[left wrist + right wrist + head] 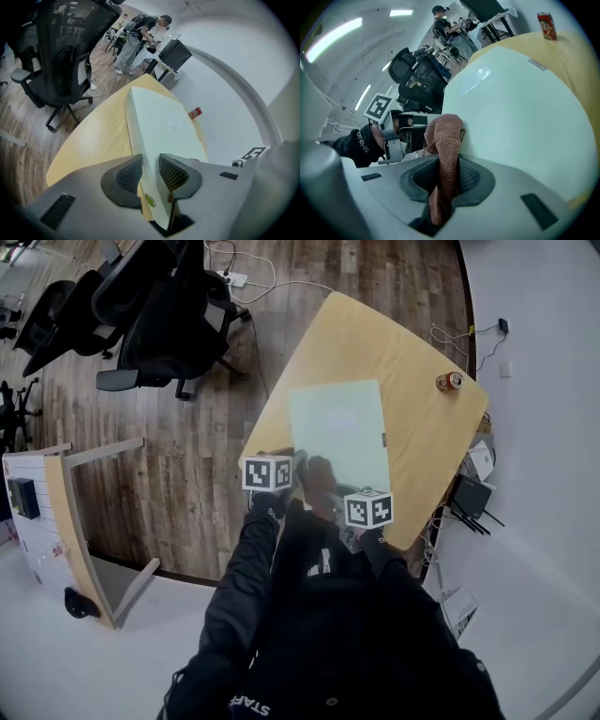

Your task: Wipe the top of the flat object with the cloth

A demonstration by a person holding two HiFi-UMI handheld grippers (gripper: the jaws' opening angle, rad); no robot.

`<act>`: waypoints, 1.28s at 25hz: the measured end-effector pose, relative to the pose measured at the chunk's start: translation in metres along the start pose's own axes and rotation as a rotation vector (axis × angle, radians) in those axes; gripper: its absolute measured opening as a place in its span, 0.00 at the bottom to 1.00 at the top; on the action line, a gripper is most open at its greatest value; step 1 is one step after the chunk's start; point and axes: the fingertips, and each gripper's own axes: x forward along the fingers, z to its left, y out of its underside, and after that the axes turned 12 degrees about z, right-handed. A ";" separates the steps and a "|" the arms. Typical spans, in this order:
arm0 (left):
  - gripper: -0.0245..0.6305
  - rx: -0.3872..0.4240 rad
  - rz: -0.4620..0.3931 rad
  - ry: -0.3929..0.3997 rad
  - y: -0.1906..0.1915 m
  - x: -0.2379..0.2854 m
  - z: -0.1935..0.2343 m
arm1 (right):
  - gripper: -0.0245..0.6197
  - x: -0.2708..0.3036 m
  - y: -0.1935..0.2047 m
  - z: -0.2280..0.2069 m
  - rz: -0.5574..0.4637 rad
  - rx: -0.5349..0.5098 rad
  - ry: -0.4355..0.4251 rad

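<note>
A pale green flat board lies on a light wooden table. My left gripper is at the board's near left corner. In the left gripper view the board runs edge-on between that gripper's jaws, whose pads press on its edge. My right gripper is at the board's near edge, shut on a brown cloth. In the right gripper view the cloth sticks up from the jaws of the gripper and rests against the board.
A small red can stands on the table's far right corner. Black office chairs stand on the wooden floor to the left. Cables and a black device lie on the floor at the right. A person stands far off.
</note>
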 end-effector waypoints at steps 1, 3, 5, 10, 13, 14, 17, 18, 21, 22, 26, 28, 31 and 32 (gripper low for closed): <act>0.24 0.001 0.001 -0.003 0.000 0.000 0.000 | 0.18 -0.004 0.000 -0.004 -0.003 -0.003 0.012; 0.24 0.003 0.004 -0.008 0.001 0.000 -0.001 | 0.18 -0.015 -0.001 -0.015 -0.011 -0.007 0.037; 0.24 0.004 0.007 -0.013 0.001 0.001 -0.001 | 0.18 -0.028 -0.002 -0.026 -0.022 -0.005 0.060; 0.24 0.005 0.015 -0.028 0.001 0.000 -0.002 | 0.18 -0.062 -0.005 -0.059 -0.048 0.010 0.114; 0.24 0.002 0.016 -0.039 0.001 0.001 -0.001 | 0.18 -0.080 -0.005 -0.076 -0.062 0.015 0.138; 0.24 0.002 0.016 -0.043 0.001 0.001 -0.001 | 0.18 -0.085 -0.006 -0.081 -0.065 0.014 0.149; 0.24 0.002 0.015 -0.049 0.000 0.000 -0.001 | 0.19 -0.101 -0.006 -0.094 -0.074 0.008 0.182; 0.24 0.003 0.015 -0.053 -0.001 0.000 -0.001 | 0.19 -0.107 -0.006 -0.099 -0.077 0.007 0.195; 0.24 -0.003 0.016 -0.070 -0.002 0.001 -0.001 | 0.19 -0.124 -0.008 -0.115 -0.087 0.003 0.240; 0.24 -0.007 0.016 -0.077 -0.002 0.001 -0.001 | 0.19 -0.130 -0.009 -0.118 -0.092 -0.002 0.253; 0.24 -0.005 0.016 -0.119 0.001 -0.010 -0.006 | 0.18 -0.162 -0.023 -0.091 -0.173 -0.049 0.231; 0.24 0.008 -0.030 -0.136 -0.002 -0.030 -0.020 | 0.18 -0.187 -0.038 -0.061 -0.244 -0.103 0.225; 0.24 0.046 -0.185 -0.150 -0.021 -0.072 -0.055 | 0.18 -0.230 -0.063 -0.014 -0.364 -0.219 0.244; 0.23 0.068 -0.247 -0.154 -0.028 -0.088 -0.070 | 0.18 -0.244 -0.070 0.002 -0.404 -0.259 0.250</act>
